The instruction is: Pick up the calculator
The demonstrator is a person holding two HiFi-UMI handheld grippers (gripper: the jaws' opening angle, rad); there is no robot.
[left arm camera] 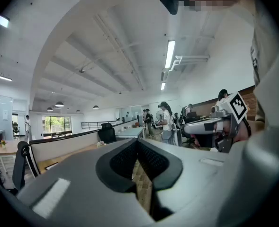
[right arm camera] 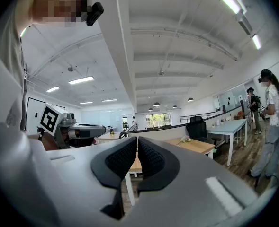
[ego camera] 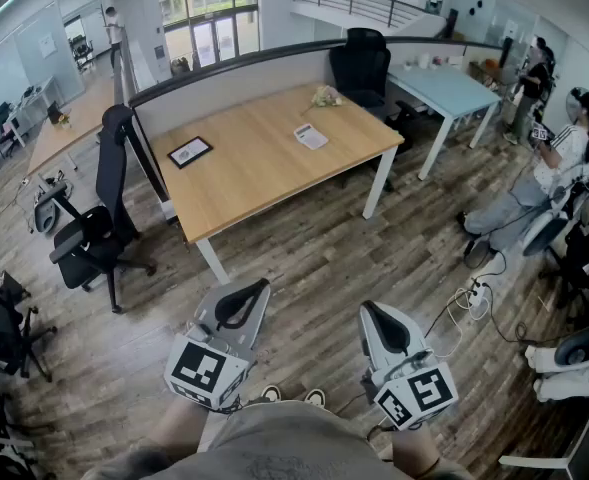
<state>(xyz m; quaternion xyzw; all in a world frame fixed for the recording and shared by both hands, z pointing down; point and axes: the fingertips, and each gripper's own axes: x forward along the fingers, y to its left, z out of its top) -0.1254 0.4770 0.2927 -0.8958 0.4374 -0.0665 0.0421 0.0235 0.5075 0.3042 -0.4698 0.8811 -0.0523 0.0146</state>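
Note:
A wooden table (ego camera: 264, 168) stands ahead of me, well out of reach. On it lie a flat white device with a grid of keys, apparently the calculator (ego camera: 310, 136), a black-framed flat item (ego camera: 190, 151) and a small bunch of flowers (ego camera: 325, 96). My left gripper (ego camera: 257, 288) and right gripper (ego camera: 369, 311) are held level over the wood floor, short of the table. Both are shut with nothing between the pads. In the left gripper view the jaws (left arm camera: 138, 143) meet, as they do in the right gripper view (right arm camera: 137, 141), where the table (right arm camera: 196, 146) shows beyond them.
A black office chair (ego camera: 99, 228) stands left of the table and another (ego camera: 362, 66) behind it. A grey partition (ego camera: 234, 78) runs along the table's far side. A pale blue table (ego camera: 454, 88), people (ego camera: 564, 158) and floor cables (ego camera: 474, 298) are at the right.

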